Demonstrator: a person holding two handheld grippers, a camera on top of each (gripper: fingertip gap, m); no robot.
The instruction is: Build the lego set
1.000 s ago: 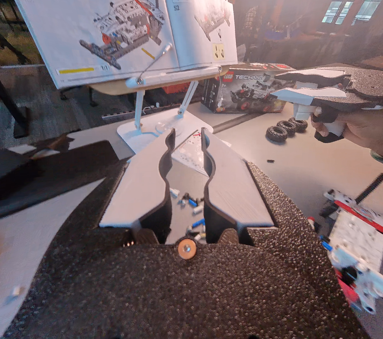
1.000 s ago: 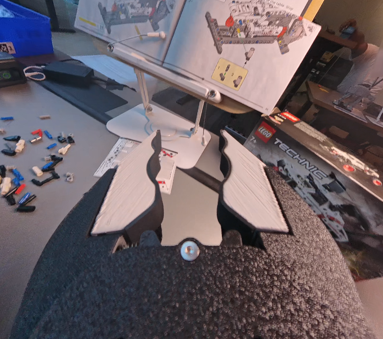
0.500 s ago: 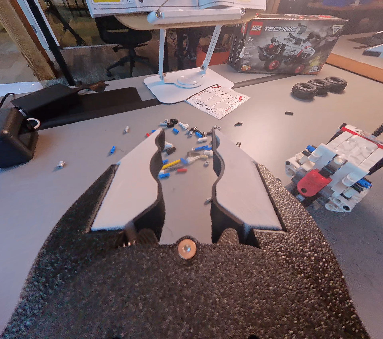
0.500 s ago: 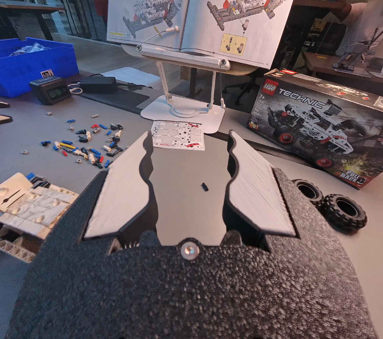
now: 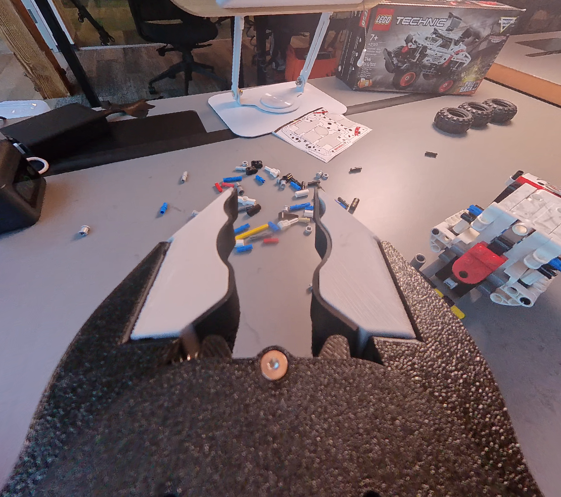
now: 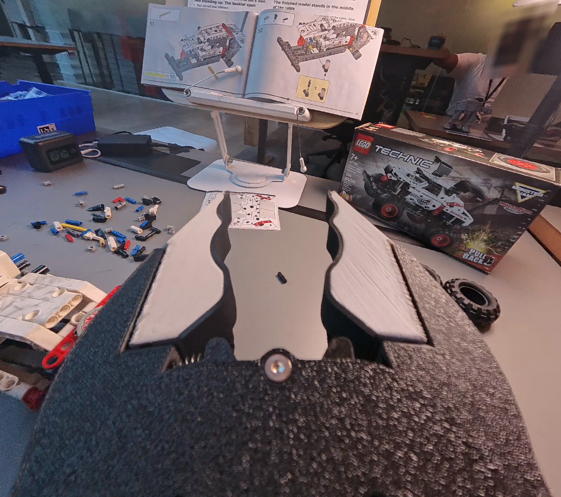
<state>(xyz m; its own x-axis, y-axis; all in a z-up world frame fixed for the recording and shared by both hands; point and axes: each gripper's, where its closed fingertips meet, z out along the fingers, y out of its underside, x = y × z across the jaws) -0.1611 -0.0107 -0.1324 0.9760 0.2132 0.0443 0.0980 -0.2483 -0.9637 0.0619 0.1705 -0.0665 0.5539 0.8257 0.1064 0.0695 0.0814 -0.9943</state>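
The left gripper hung with its fingers spread and empty over the scatter of small pins and connectors on the grey table, the half-built white and red model lying at about three o'clock in its view. The right gripper was likewise spread and empty, a lone black pin between its fingers and the model at eight o'clock. The pins looked light, hard and apt to skid or roll, so each probably wanted pinching across its middle, while the model seemed stiff but liable to shed parts and best gripped by its long side beams.
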